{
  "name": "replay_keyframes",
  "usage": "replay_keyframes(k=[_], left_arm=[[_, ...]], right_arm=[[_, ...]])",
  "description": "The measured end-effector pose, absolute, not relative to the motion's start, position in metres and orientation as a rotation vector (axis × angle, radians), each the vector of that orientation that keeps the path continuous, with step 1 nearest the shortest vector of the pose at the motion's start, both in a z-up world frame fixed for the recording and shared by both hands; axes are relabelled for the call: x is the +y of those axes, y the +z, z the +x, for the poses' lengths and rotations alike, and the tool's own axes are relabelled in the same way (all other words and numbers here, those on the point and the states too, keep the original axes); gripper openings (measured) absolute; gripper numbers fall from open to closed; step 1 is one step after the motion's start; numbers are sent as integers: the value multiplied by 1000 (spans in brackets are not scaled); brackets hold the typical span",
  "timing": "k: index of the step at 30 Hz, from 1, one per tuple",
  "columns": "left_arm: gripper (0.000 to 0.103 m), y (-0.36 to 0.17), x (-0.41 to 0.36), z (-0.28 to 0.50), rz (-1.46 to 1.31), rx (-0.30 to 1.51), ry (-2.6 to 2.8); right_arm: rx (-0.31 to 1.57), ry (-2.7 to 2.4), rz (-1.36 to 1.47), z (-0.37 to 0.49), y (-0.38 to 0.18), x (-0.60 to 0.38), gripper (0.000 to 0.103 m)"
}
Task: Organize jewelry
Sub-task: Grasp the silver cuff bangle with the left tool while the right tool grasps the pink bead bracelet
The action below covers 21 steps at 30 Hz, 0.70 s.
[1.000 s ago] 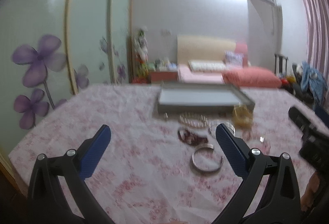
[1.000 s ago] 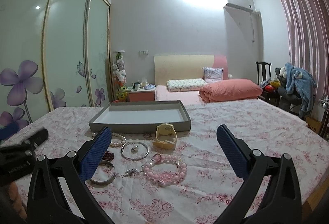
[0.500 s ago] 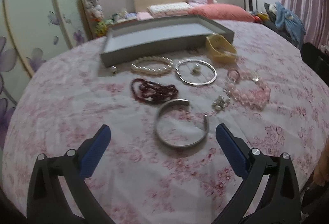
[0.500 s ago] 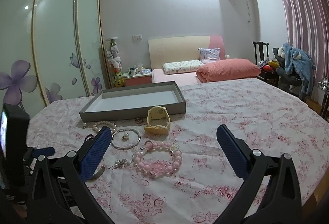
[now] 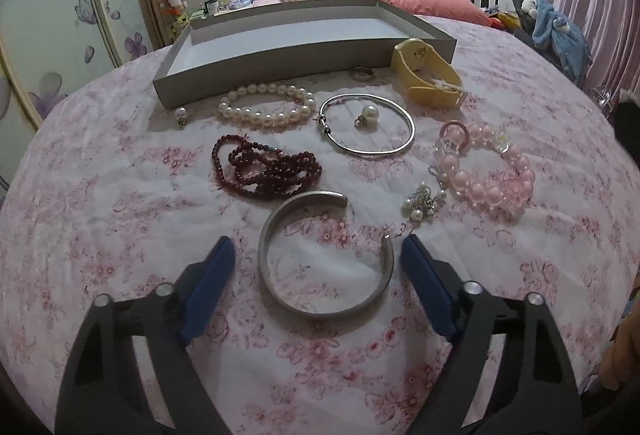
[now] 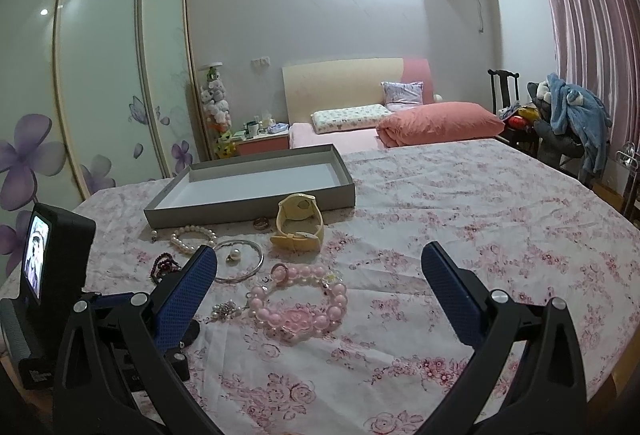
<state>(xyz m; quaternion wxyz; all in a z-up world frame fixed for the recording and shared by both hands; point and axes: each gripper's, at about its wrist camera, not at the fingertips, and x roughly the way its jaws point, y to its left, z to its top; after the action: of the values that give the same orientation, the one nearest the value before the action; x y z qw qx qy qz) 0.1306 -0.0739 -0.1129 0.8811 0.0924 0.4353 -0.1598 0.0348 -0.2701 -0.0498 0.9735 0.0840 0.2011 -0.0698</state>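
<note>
Your left gripper [image 5: 316,251] jaws are closing around the silver cuff [image 5: 325,254], pads not yet touching. Your right gripper [image 6: 318,267] stands open above the pink bead bracelet [image 6: 298,301], bare tablecloth [image 6: 500,219] rightward.

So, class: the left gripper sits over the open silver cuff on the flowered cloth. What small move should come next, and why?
Probably finish closing on the silver cuff. The left gripper already straddles it, its jaws are closing, and the blue fingers stand just outside the band, not yet pressing. Once gripped, it can go to the grey tray, which holds nothing yet.
</note>
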Motion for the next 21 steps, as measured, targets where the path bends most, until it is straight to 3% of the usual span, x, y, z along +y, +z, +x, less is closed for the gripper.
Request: replay_keyframes(k=[3, 11, 13, 21], left_arm=[[63, -112, -71, 131, 182, 899, -327], [63, -109, -40, 133, 141, 902, -255], [63, -108, -25, 136, 122, 907, -213], [63, -106, 16, 141, 73, 906, -120]], right_arm=[[423, -136, 173, 38, -53, -271, 101], [542, -77, 132, 60, -64, -270, 101], [599, -69, 132, 71, -69, -272, 96], [844, -69, 137, 118, -93, -292, 59]])
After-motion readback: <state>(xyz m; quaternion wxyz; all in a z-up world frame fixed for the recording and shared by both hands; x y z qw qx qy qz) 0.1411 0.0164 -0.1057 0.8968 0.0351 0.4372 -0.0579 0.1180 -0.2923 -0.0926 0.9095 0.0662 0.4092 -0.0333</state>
